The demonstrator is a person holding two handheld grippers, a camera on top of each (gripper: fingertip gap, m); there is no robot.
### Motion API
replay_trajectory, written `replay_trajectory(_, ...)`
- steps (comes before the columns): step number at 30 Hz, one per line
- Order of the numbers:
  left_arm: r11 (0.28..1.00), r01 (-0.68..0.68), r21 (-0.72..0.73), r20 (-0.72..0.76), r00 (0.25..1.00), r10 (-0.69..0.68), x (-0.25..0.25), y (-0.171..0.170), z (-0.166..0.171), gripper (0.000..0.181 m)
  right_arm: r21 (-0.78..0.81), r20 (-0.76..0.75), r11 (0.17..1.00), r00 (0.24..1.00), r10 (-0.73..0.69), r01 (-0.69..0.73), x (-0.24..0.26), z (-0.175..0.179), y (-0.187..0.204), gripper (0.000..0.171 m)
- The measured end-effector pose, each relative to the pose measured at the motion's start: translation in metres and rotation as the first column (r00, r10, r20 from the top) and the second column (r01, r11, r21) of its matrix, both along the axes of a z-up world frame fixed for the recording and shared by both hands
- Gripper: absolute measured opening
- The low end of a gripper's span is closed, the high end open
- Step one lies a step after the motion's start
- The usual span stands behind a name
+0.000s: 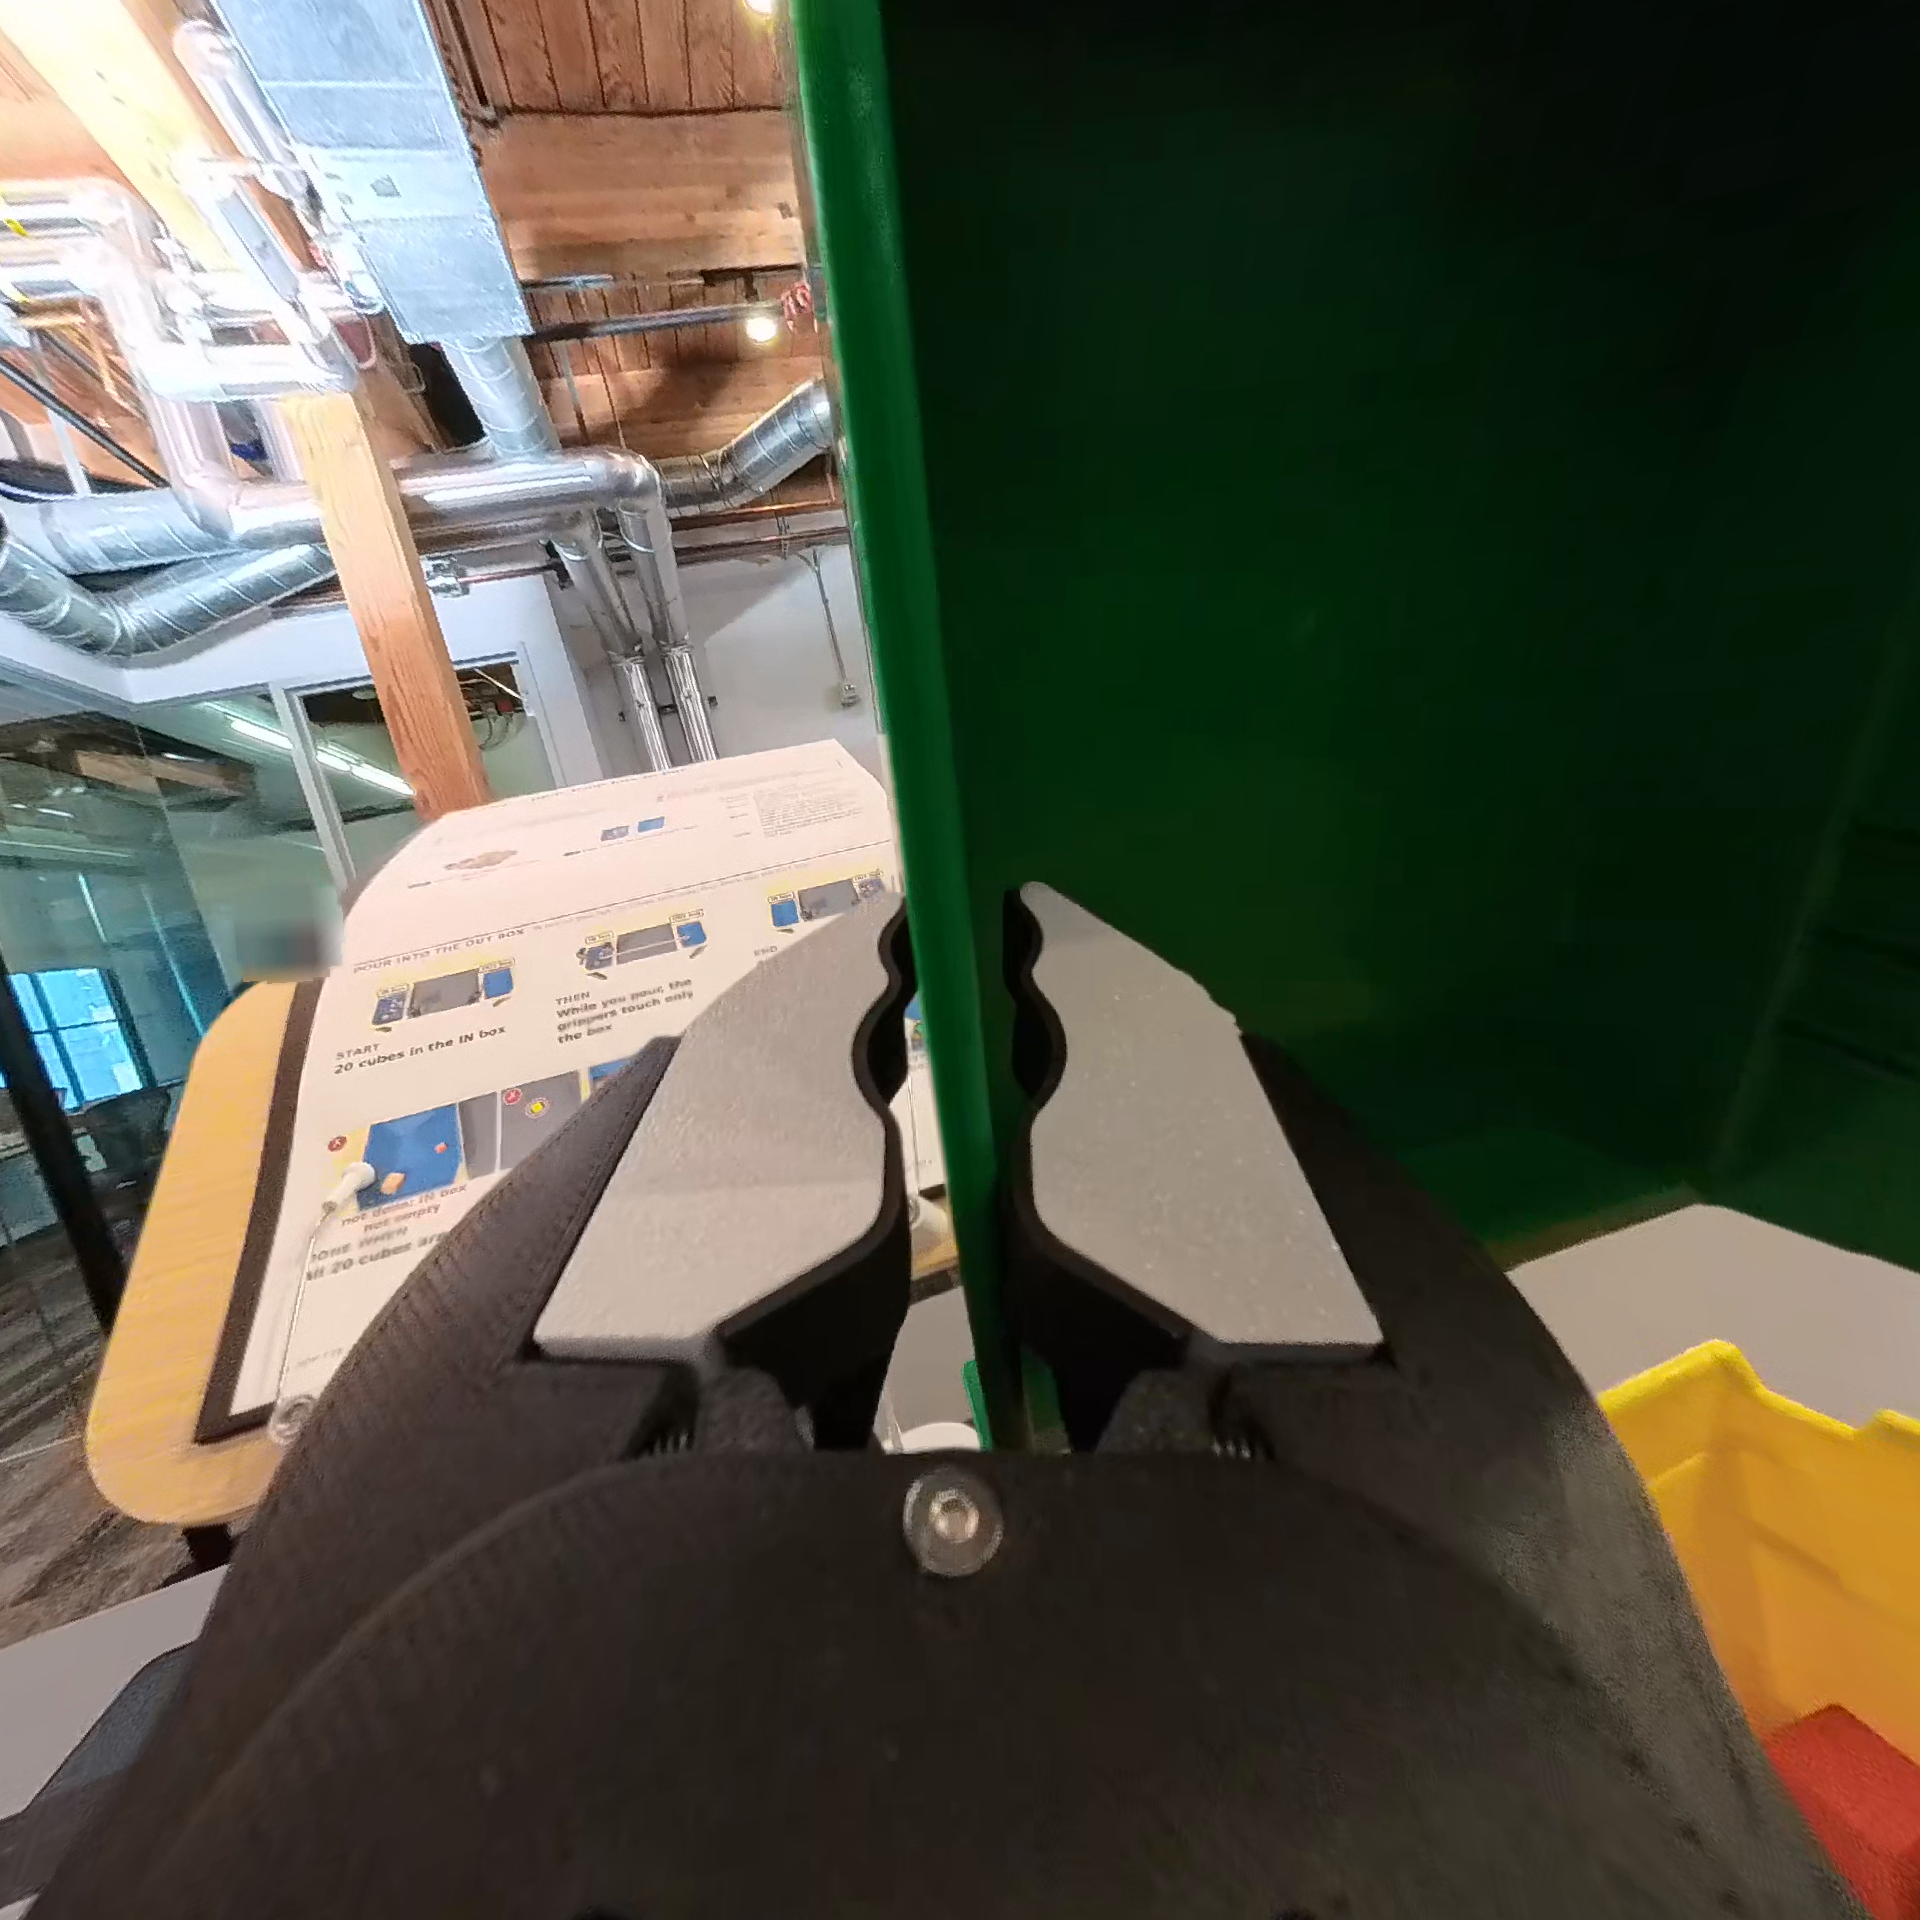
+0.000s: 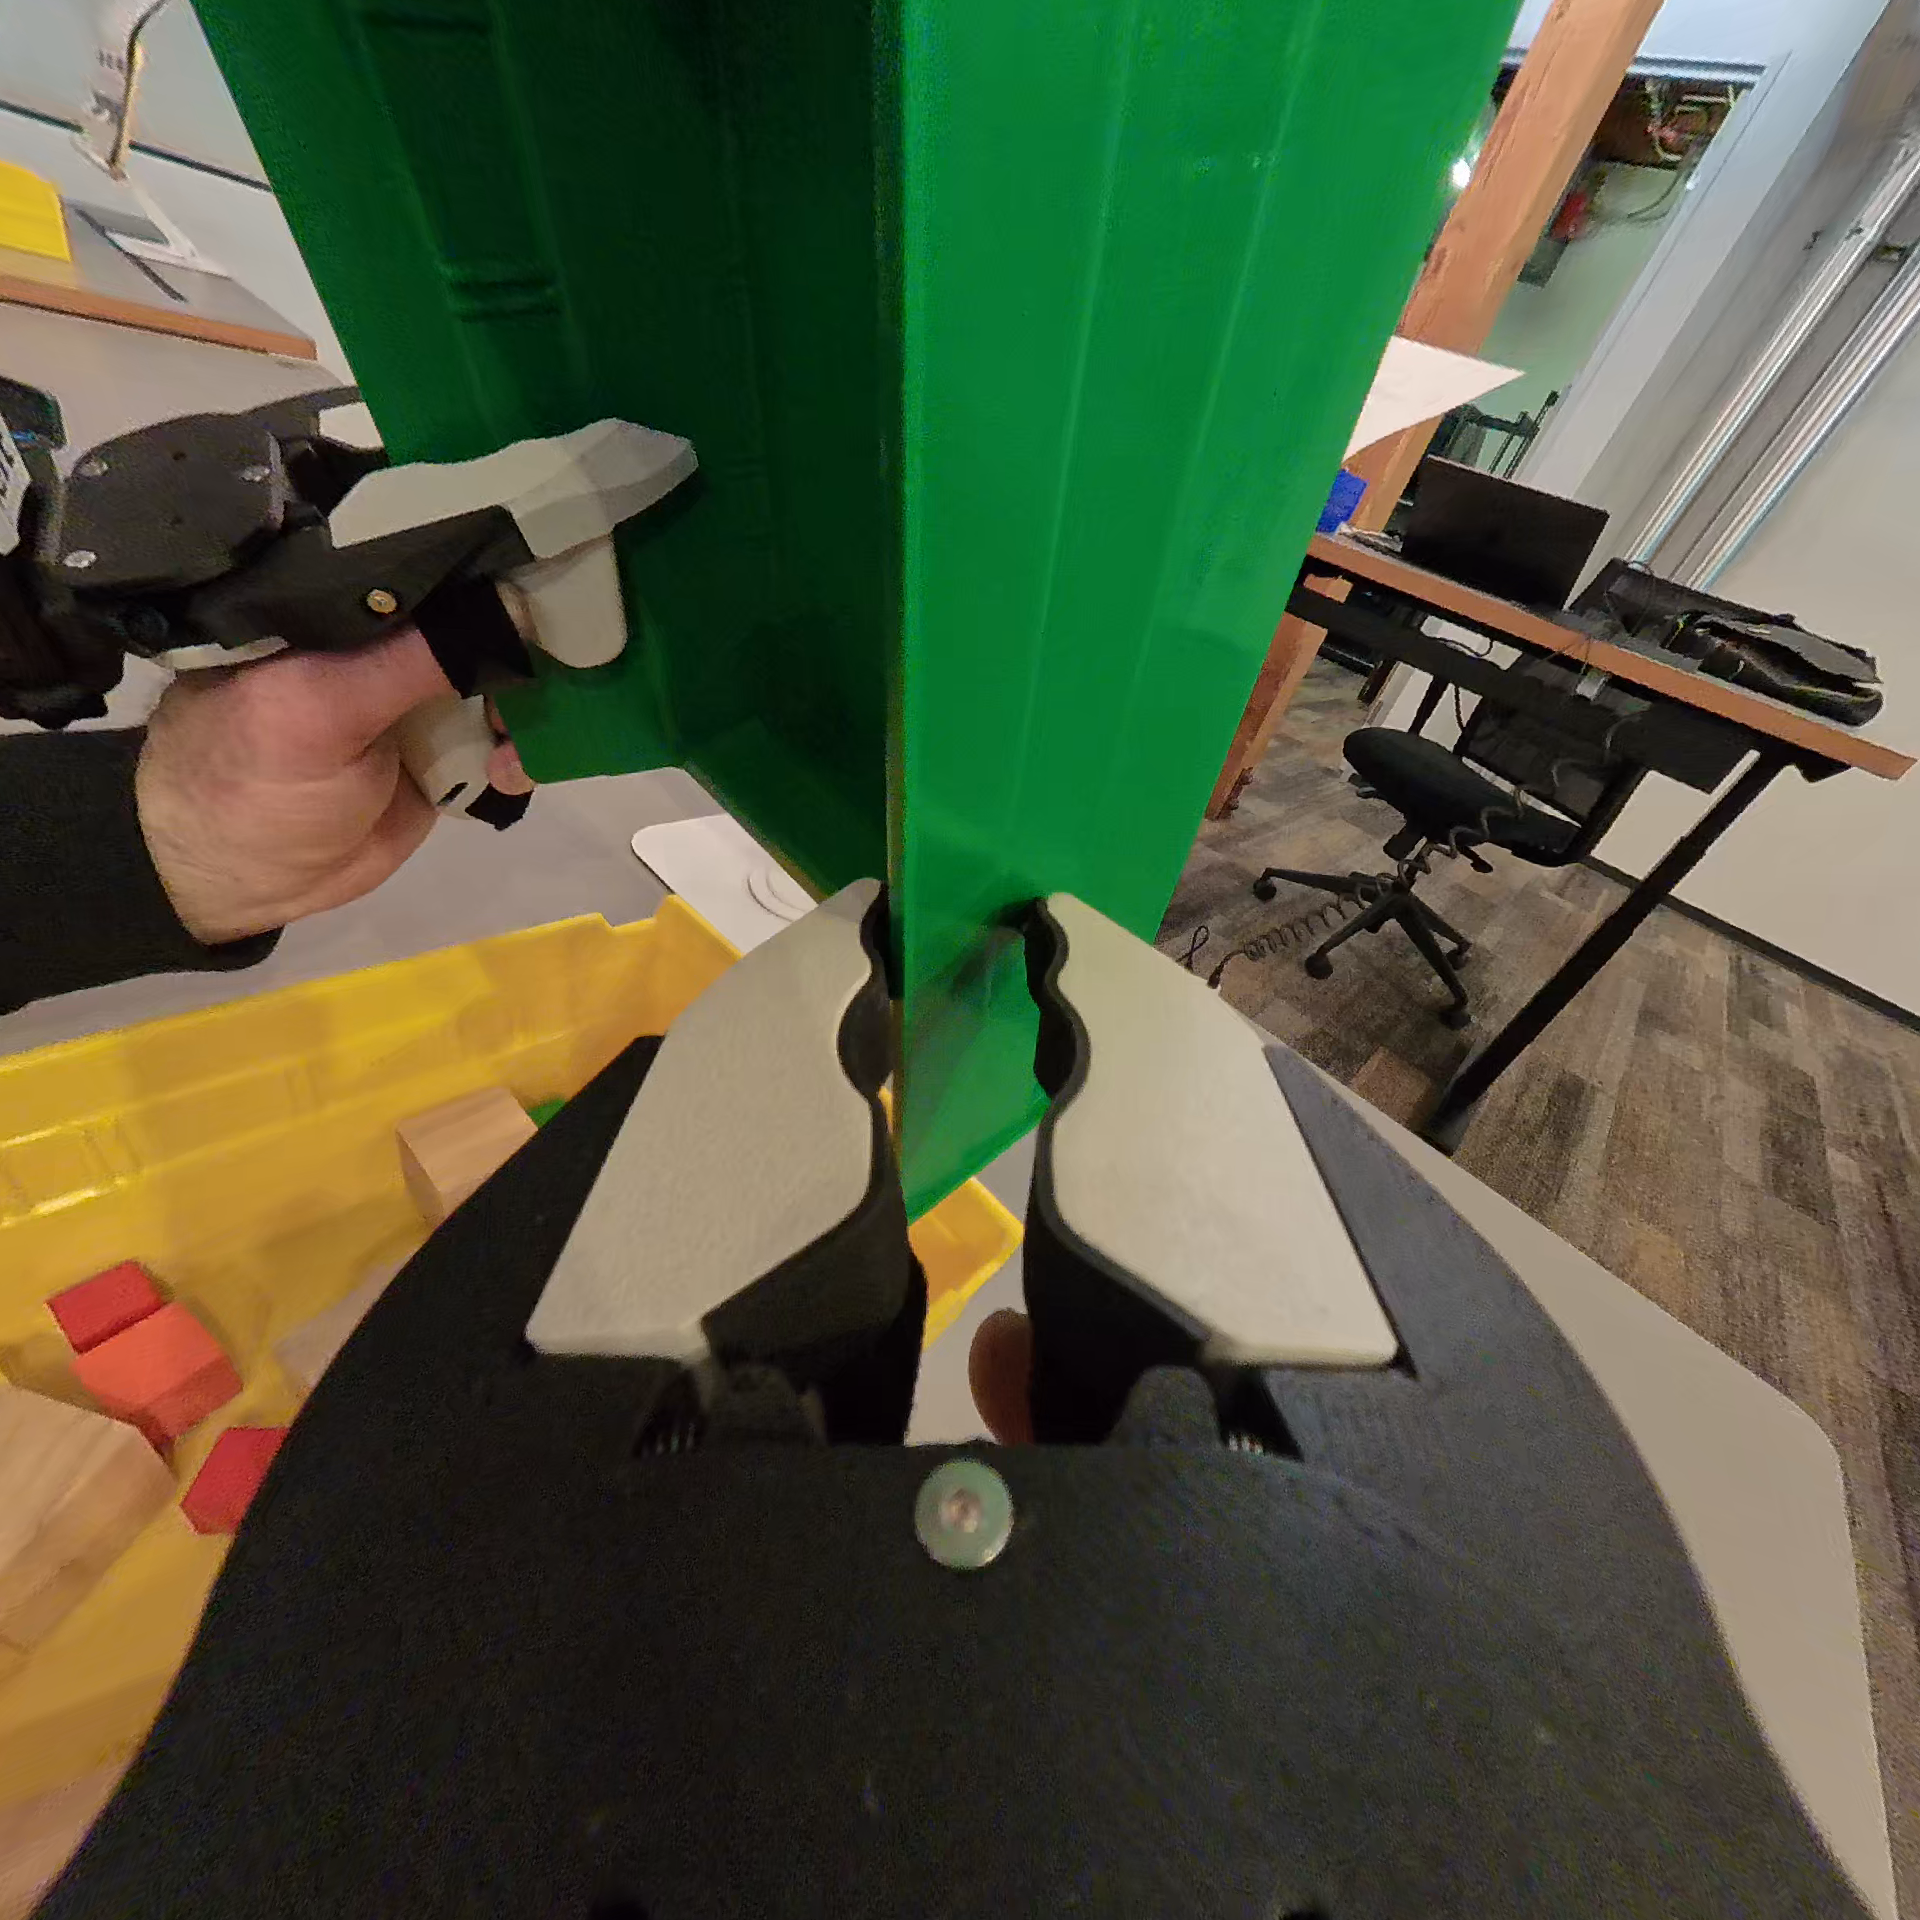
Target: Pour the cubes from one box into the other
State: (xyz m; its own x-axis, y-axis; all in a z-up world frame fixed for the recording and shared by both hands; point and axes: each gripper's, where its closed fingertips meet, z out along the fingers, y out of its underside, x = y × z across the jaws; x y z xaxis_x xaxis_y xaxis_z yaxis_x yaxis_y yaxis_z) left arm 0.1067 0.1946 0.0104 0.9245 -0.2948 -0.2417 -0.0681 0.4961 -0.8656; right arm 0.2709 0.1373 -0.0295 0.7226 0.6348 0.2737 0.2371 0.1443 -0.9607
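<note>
A green box (image 1: 1403,623) is held tipped up on end above a yellow box (image 1: 1787,1538), its inside showing dark and empty. My left gripper (image 1: 956,914) is shut on one side wall of the green box. My right gripper (image 2: 956,914) is shut on the opposite wall of the green box (image 2: 1091,416). The yellow box (image 2: 260,1070) sits on the table below and holds several red, orange and plain wood cubes (image 2: 156,1361). The left gripper (image 2: 613,520) also shows in the right wrist view, held by a hand, clamped on the far wall.
A grey table (image 2: 1558,1403) bears the yellow box. A laminated instruction sheet (image 1: 582,935) lies on a wooden table beyond. A white pad (image 2: 717,873) lies on the table under the green box. A desk, laptop and office chair (image 2: 1434,821) stand at right.
</note>
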Motion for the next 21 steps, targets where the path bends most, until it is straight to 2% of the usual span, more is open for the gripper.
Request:
replay_trajectory(5, 0.999, -0.021, -0.045, -0.018, 1.0, 0.02, -0.015, 0.002, 0.016, 0.007, 0.011, 0.064, 1.0, 0.998, -0.002, 0.001, -0.016, 0.017, -0.009, 0.02)
replay_trajectory(12, 0.986, -0.002, -0.169, -0.023, 1.0, -0.002, -0.072, -0.008, 0.035, 0.004, -0.005, 0.148, 0.997, 0.986, 0.077, -0.077, -0.076, 0.039, -0.042, 0.028)
replay_trajectory(16, 0.953, 0.017, -0.301, 0.007, 1.0, -0.015, -0.125, -0.017, 0.034, 0.004, -0.036, 0.182, 0.995, 0.978, 0.098, -0.093, -0.094, 0.045, -0.066, 0.039)
replay_trajectory(19, 0.899, 0.005, -0.437, -0.025, 1.0, -0.018, -0.178, -0.025, 0.02, 0.004, -0.127, 0.188, 0.991, 0.981, 0.053, -0.029, -0.081, 0.035, -0.075, 0.046)
replay_trajectory(21, 0.866, -0.051, -0.497, -0.072, 0.997, 0.017, -0.219, -0.033, 0.007, 0.005, -0.203, 0.186, 0.979, 0.982, 0.022, 0.017, -0.066, 0.022, -0.081, 0.05)
